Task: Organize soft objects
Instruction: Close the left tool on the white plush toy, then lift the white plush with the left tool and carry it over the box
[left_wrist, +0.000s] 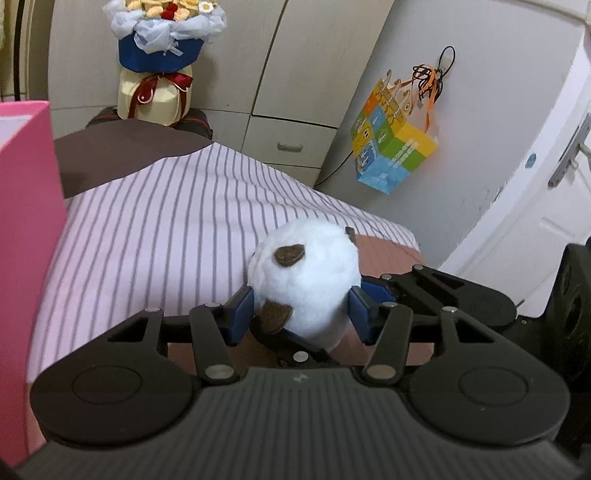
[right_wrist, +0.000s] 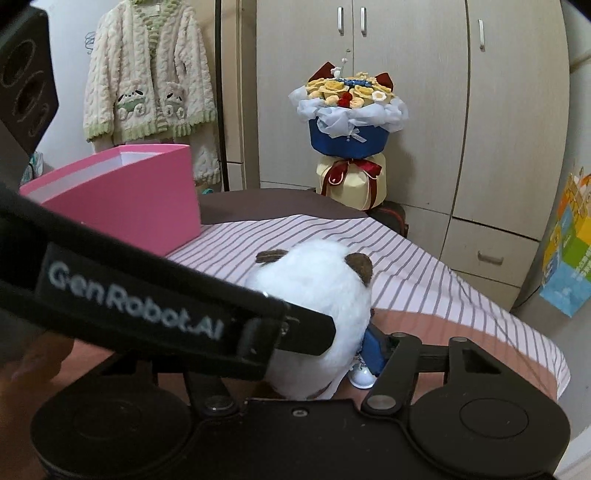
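Note:
A round white plush toy (left_wrist: 310, 273) with brown felt ears lies on the striped bed sheet (left_wrist: 166, 229). My left gripper (left_wrist: 302, 314) is around its lower part, and both blue pads (left_wrist: 240, 314) press into the fur. My right gripper (right_wrist: 301, 354) reaches the same plush toy (right_wrist: 317, 280) from beside it. Its right blue pad (right_wrist: 373, 347) touches the fur. Its left finger is hidden behind the left gripper's black body (right_wrist: 147, 295), which crosses the right wrist view. An open pink box (right_wrist: 122, 199) stands on the bed to the left.
A wrapped flower bouquet (right_wrist: 351, 122) stands behind the bed against the wardrobe (right_wrist: 517, 110). A knitted cardigan (right_wrist: 147, 74) hangs behind the pink box. A colourful paper bag (left_wrist: 395, 147) hangs on the wall to the right, near a white door (left_wrist: 546, 221). The bed's edge (left_wrist: 406, 240) runs just right of the toy.

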